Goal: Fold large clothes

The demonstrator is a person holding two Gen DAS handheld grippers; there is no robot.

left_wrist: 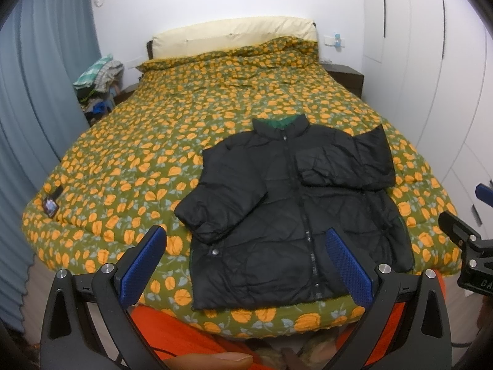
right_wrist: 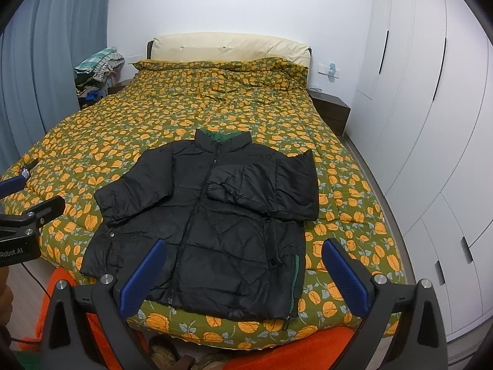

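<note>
A black puffer jacket [left_wrist: 286, 209] with a green collar lining lies face up, zipped, near the foot of the bed; it also shows in the right wrist view [right_wrist: 209, 225]. One sleeve [right_wrist: 265, 188] is folded across the chest, the other sleeve [right_wrist: 129, 194] lies out to the side. My left gripper [left_wrist: 246, 246] is open and empty, held above the jacket's hem. My right gripper [right_wrist: 243, 262] is open and empty, also above the hem. Neither touches the jacket.
The bed carries a green quilt with orange flowers [left_wrist: 154, 141] and a cream headboard [left_wrist: 234, 35]. A pile of clothes [left_wrist: 98, 83] stands at the far left by blue curtains [left_wrist: 37, 86]. White wardrobes [right_wrist: 431, 123] line the right. A small tag [left_wrist: 50, 205] lies on the quilt's left edge.
</note>
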